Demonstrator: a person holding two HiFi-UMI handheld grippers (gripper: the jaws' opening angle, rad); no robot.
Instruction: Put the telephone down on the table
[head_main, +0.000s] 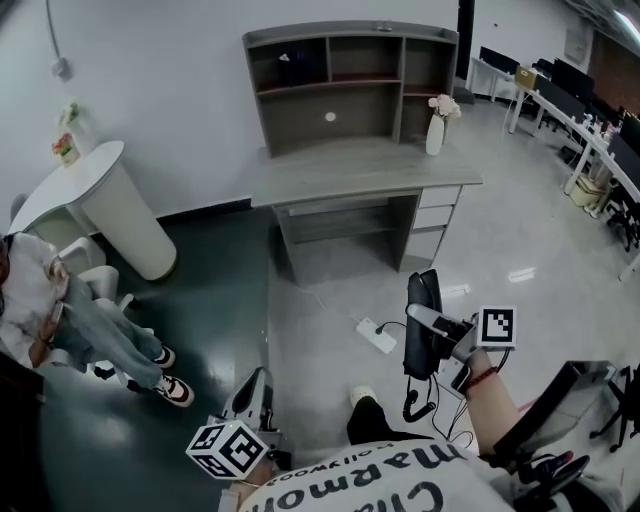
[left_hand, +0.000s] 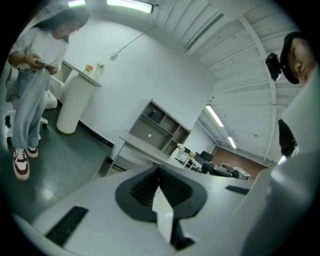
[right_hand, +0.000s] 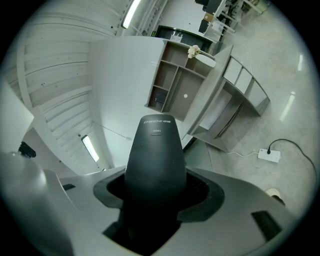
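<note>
Logging the frame from the head view: the right claw (head_main: 418, 318) was clenched on the black telephone (head_main: 424, 292), which stood roughly upright in the grip. The telephone was held in the air over the pale floor (head_main: 520, 230), well apart from the grey counter (head_main: 350, 170) ahead of it. A dark cord (head_main: 412, 395) hung from the telephone's lower end.

In the right gripper view the telephone (right_hand: 154, 155) filled the gap between the jaws of the right claw (right_hand: 155, 187). Both dark pads pressed on its sides, and its rounded, printed end pointed away from the camera.

The left claw (head_main: 257, 385) was low at the left of the head view, beside the wearer's white printed shirt (head_main: 390, 485). Its marker cube (head_main: 230, 450) faced up. In the left gripper view the left claw (left_hand: 159, 175) was clenched, the ribbed pads met in a line, and nothing was between them.

- The counter carried a shelf unit (head_main: 350, 80) at the back and a white vase (head_main: 436, 128) with pale flowers at its right end.
- A white power strip (head_main: 378, 336) lay on the floor in front of the counter, just left of the telephone.
- A white round stand (head_main: 120, 205) stood at the left by the wall.
- A seated person (head_main: 110, 335) in light jeans was near the stand, on the dark green floor.
</note>
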